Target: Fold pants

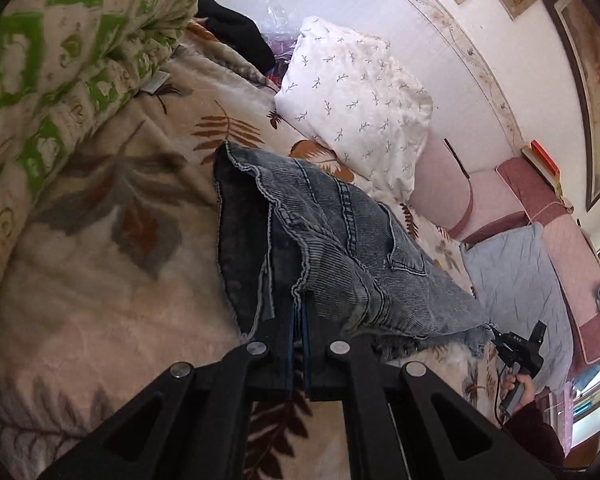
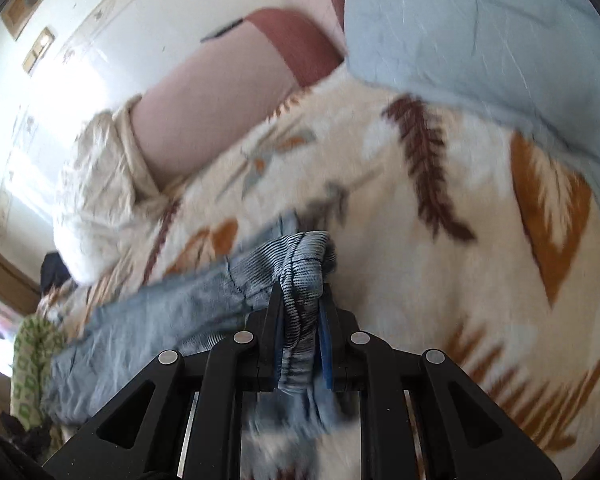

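Pants: blue-grey ribbed denim pants (image 1: 340, 240) are held stretched above a bed, pinched at two places and lifted clear of the bedding over most of their length.
Surface: a cream fleece blanket (image 1: 100, 280) printed with brown and orange feather leaves is spread over the bed; a green-and-cream patterned quilt (image 1: 60, 60) is bunched along one edge.
Bedding: a white pillow with a small sprig print (image 1: 356, 108) and a pale blue pillow (image 1: 520, 280) are laid at the padded pink headboard (image 1: 540, 208); a dark garment (image 1: 236, 32) is seen behind the quilt.
Room: a white wall with a decorated border is seen behind the headboard, and a framed picture (image 1: 592, 80) is hung on it; bright window light is seen at the frame edges.
Left hand-held gripper: the left hand-held gripper (image 1: 299, 312) is closed on a hemmed edge of the pants, with cloth pinched between its blue pads.
Right hand-held gripper: the right hand-held gripper (image 2: 302, 304) is clamped on a bunched fold of the denim; in the left wrist view it is seen at the far frayed corner, held by a hand (image 1: 520, 390).
Long axis: the cloth is drawn out in a line from one hand-held gripper to the other, roughly along the headboard side of the bed.
Blur: the right wrist view is smeared, so seam details there cannot be told.
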`<state>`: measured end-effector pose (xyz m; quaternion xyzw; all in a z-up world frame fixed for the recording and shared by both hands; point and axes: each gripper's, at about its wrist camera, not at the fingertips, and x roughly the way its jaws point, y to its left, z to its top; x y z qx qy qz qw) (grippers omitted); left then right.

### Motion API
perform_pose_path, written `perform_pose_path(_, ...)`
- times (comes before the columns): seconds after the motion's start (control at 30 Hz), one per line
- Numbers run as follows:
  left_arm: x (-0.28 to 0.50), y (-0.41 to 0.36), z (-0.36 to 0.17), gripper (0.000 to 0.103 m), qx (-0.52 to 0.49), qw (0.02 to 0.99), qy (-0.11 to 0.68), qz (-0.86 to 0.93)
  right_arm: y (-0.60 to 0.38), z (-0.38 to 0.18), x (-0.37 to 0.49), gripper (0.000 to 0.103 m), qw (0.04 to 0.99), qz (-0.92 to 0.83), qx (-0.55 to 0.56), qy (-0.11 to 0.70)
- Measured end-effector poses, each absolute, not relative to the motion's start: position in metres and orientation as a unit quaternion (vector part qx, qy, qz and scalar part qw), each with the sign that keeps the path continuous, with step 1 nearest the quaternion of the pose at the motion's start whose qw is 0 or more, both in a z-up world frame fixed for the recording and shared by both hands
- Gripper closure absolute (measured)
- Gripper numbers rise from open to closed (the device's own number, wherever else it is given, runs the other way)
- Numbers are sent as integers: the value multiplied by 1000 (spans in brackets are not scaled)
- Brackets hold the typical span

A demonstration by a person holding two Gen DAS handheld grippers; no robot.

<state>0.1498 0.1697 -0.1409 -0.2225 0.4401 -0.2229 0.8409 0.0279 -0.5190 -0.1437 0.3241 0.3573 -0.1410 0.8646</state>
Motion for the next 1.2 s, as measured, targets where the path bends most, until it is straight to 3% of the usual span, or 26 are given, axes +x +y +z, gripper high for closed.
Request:
perform_pose_path(0.23, 140, 169, -122, 97, -153, 859, 442, -207, -485, -129, -13, 85, 886, -43, 260, 382)
perform_pose_path(0.3, 134, 165, -119, 94, -109, 868, 447, -186, -478, -133, -20, 67, 875, -33, 233, 424)
perform_pose_path(0.4, 120, 164, -102, 94, -69, 885, 428, -168, -485, -141, -30, 59, 853, -33, 244, 460)
perform_pose_path(0.47, 112, 164, -87, 94, -50, 895, 412, -160, -495, -133, -40, 58, 856, -25, 272, 439)
perform_pose_path(0.57, 106, 149, -59, 94, -32, 904, 386, -179, -517, -111, -48, 42, 870, -28, 312, 380)
perform_pose_path(0.63, 107, 125, -44, 91, -29, 903, 372, -211, -532, -96, -39, 41, 876, -37, 330, 349)
perform_pose_path(0.7, 110, 92, -38, 74, -35, 895, 368, -249, -543, -88, -23, 41, 876, -42, 345, 334)
perform_pose_path(0.8, 119, 32, -48, 63, -44, 873, 376, -308, -551, -89, 24, 41, 872, -48, 330, 360)
perform_pose_path(0.97, 138, -52, -89, 63, -20, 843, 415, -342, -563, -124, 111, 41, 838, -38, 314, 445)
perform_pose_path(1.2, 140, -148, -115, 58, 47, 817, 426, -386, -579, -168, 143, 43, 805, -5, 339, 487)
